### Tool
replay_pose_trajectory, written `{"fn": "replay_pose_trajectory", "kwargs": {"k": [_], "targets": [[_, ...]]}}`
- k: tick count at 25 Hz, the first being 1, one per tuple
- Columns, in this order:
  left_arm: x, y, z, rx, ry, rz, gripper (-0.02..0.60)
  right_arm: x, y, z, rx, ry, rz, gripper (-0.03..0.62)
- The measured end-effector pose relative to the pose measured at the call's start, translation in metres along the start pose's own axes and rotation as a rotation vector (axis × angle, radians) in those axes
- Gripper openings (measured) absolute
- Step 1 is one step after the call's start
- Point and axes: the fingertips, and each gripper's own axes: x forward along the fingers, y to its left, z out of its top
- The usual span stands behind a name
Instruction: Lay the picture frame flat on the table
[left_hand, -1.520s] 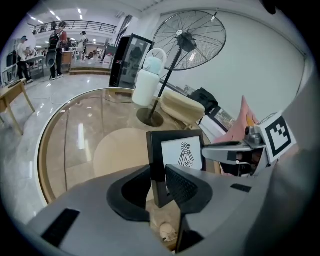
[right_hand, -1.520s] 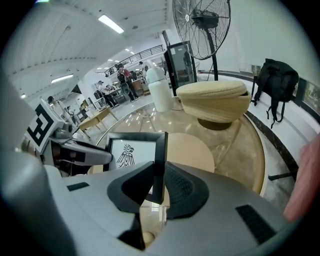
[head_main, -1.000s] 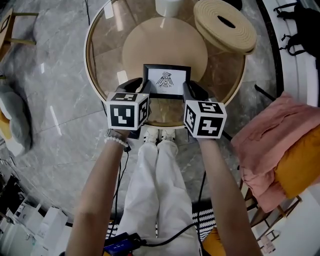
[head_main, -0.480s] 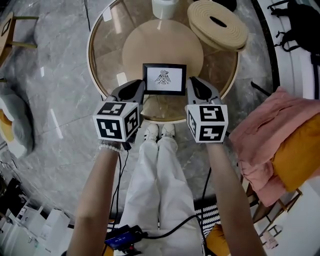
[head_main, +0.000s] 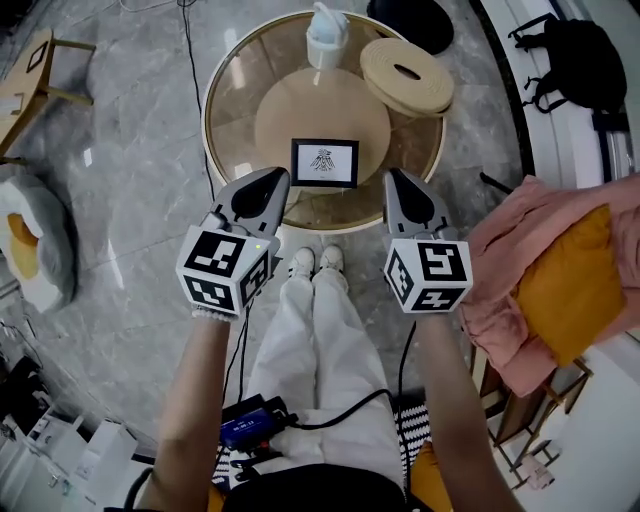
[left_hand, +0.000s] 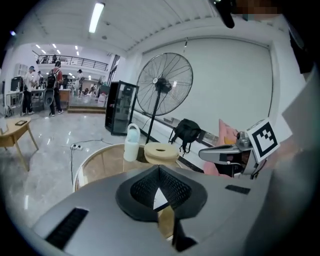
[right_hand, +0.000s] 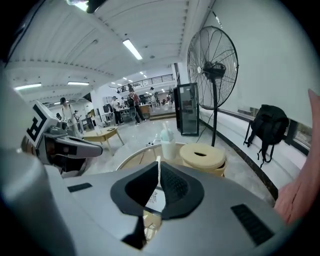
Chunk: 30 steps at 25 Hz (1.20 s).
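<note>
The black picture frame (head_main: 324, 162) with a white bird print sits on the round glass table (head_main: 225, 110), face toward me; I cannot tell if it lies flat or leans. My left gripper (head_main: 272, 180) hangs off the table's near edge, below and left of the frame, its jaws closing the last bit until they meet on nothing. My right gripper (head_main: 396, 180) is level with it, below and right of the frame, shut and empty. In the right gripper view a strip of the frame (right_hand: 155, 198) shows below the shut jaws.
A white jug (head_main: 328, 36) and a tan coiled round cushion (head_main: 406, 76) stand at the table's far side. A pink cloth over an orange seat (head_main: 560, 290) is at my right, a small wooden table (head_main: 30, 80) at the far left. Cables run over the floor by my feet.
Both grippers have drawn back from the frame's two sides toward me and closed. The frame stays on the table, and my view has risen and pulled away.
</note>
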Motion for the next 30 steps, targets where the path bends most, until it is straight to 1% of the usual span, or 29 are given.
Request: {"fn": "replay_pose_trajectory", "kwargs": {"k": [4,8,12,19,25,30], "targets": [[-0.035,-0.014,0.04,0.075,-0.059,-0.004,0.015,-0.033,0.013,0.034,-0.001,-0.051,0.013,0.04],[-0.067,-0.029,0.072,0.146,-0.105,-0.008,0.015,-0.064,0.026,0.065,-0.019,-0.112,0.031,0.04],[-0.095,-0.051,0.099,0.203,-0.145,-0.021,0.015,-0.095,0.032,0.094,-0.012,-0.173,0.044,0.04],[-0.145,-0.079,0.146,0.227,-0.251,-0.017,0.015,-0.146,0.042,0.146,-0.044,-0.282,0.064,0.038],[-0.174,-0.092,0.175,0.245,-0.298,0.017,0.015,-0.178,0.047,0.177,-0.096,-0.359,0.075,0.038],[-0.195,-0.1,0.196,0.287,-0.338,0.032,0.015,-0.199,0.054,0.198,-0.111,-0.409,0.074,0.038]]}}
